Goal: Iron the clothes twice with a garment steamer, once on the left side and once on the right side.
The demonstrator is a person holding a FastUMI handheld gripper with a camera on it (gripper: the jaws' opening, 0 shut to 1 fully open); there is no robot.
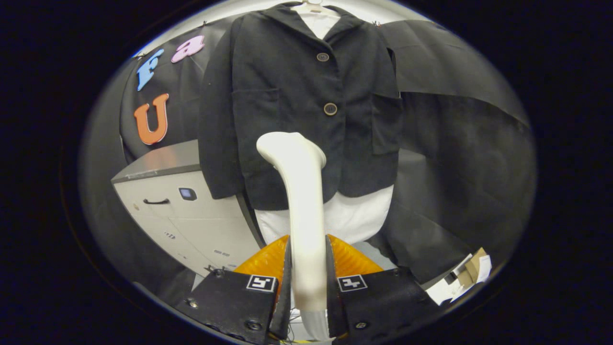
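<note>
My tool point(309, 268) clamps the smooth curved steamer point(302, 201); its head hides part of the dark woven jacket point(297, 91).

grey cabinet point(163, 165) beside hanging black jacket point(297, 96); top bare.

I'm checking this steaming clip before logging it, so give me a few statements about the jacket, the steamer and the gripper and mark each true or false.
1. The gripper is shut on the garment steamer. True.
2. The black jacket lies flat on a table. False: it hangs on a hanger.
3. The jacket's two visible buttons are unfastened, the front hanging open. False: the front looks closed.
4. A white garment shows below the jacket's hem. True.
5. The steamer's head points toward the jacket's lower front. True.
</note>
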